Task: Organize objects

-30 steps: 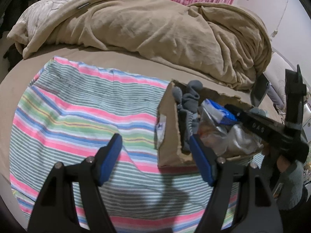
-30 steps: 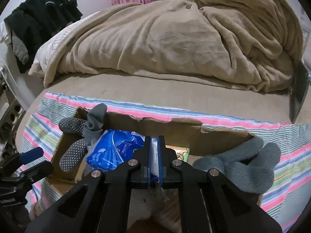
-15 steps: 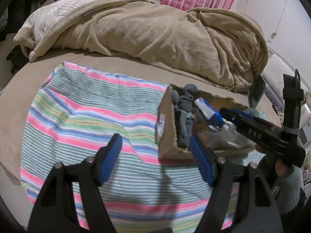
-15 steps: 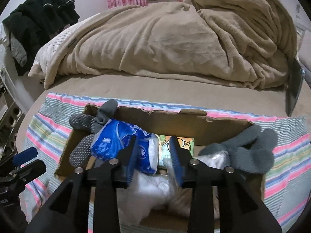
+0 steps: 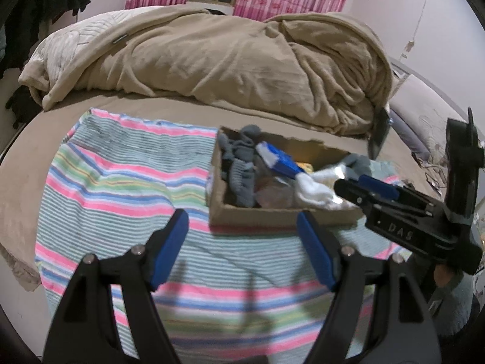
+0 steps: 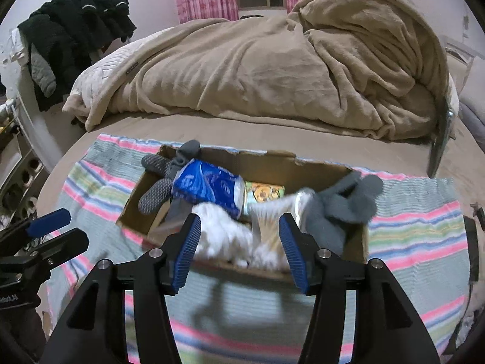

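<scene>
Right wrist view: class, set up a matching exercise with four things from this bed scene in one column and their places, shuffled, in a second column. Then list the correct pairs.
Things
1. blue plastic pack
2. plain grey socks
3. beige blanket
4. black clothes

Places
A. heaped on the bed behind the cardboard box
B. hanging at the far left by the wall
C. inside the box, towards its left end
D. draped over the box's right end

Pairs: 1-C, 2-D, 3-A, 4-B
</scene>
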The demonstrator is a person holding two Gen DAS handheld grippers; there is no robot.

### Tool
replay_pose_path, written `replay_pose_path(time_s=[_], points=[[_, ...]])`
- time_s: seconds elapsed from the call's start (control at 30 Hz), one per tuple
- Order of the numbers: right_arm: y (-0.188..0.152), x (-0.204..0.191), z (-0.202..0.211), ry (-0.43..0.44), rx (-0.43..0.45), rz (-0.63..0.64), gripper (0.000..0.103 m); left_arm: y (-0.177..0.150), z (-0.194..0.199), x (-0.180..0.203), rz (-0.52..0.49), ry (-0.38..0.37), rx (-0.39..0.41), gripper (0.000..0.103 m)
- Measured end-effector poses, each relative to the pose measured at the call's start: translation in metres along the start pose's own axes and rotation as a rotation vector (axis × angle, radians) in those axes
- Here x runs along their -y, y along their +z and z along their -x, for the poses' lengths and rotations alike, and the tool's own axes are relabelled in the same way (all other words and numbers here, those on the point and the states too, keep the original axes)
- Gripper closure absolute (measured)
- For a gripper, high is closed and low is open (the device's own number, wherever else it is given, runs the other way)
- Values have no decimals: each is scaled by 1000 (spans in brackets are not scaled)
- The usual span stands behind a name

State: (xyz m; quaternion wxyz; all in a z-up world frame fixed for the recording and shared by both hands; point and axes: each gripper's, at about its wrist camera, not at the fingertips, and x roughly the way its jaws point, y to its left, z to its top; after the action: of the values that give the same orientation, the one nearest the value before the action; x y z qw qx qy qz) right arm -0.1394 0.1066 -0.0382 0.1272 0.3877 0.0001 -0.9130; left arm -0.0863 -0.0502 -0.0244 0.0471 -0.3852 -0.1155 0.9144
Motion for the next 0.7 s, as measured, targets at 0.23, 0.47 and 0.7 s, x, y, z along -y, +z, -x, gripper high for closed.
replay_pose_path(time_s=[0.23,0.47,0.7], points=[[-16,4,29,5,16,-18,46,-15,18,24,-31,4,-1,27],[-34,3,55,14,22,-19,46,-31,32,43,-54,-5,-15,27],[-52,-3,76,31,18,-24,46,-46,50,58,-64,-1,-20,27]])
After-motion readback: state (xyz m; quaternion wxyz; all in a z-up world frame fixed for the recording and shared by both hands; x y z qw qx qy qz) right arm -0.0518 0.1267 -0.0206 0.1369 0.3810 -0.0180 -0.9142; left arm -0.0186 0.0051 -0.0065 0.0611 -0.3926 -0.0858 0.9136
